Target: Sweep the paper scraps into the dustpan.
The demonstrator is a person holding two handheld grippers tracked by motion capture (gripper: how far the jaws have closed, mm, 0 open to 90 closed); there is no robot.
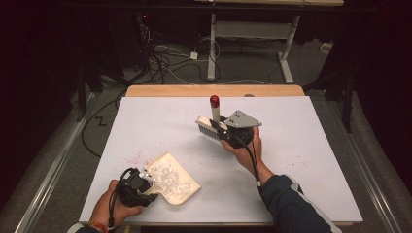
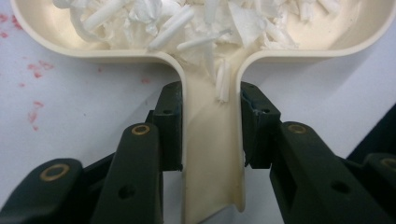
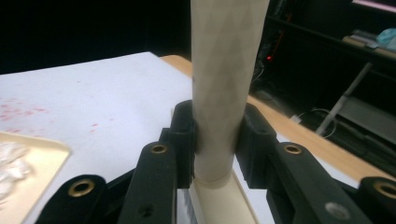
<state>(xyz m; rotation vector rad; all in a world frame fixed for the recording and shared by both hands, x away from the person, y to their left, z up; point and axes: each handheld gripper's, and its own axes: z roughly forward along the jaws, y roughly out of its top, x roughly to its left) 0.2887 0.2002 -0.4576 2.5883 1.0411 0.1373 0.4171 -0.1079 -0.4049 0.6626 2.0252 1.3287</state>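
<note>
Nearest the person, at the table's front-left, the left gripper [image 1: 145, 187] is clamped on the narrow channel-shaped handle of a cream plastic dustpan [image 1: 180, 187]; in the left gripper view the two black jaws press against either wall of that handle [image 2: 212, 154], which seems the natural grip, since the handle is the only part slim enough to fit between them and it leaves the pan's mouth free. The pan lies flat on the white table sheet [image 1: 301, 160], its open edge pointing away toward the middle, apparently so that sweepings can be pushed straight in; it already holds a heap of white paper shreds [image 2: 187, 23], one strip having slid down into the handle channel. Faint pink-red specks [image 1: 133, 158] lie on the sheet just beside the pan's left side, and they look like what remains to be gathered, though they may be stains.

Farther out, near the table's centre, the right gripper [image 1: 224, 132] is closed on the pale cream cylindrical handle of a small hand brush [image 1: 212, 124]; the right gripper view shows the jaws squeezing the handle [image 3: 224, 93] low down, close to the brush head, which I judge gives firmer control over the bristles. The brush is held clear of the dustpan, well apart from it, its red-capped handle end [image 1: 214, 101] pointing up and away and its dark bristles facing the sheet; whether they touch the sheet cannot be told.
</note>
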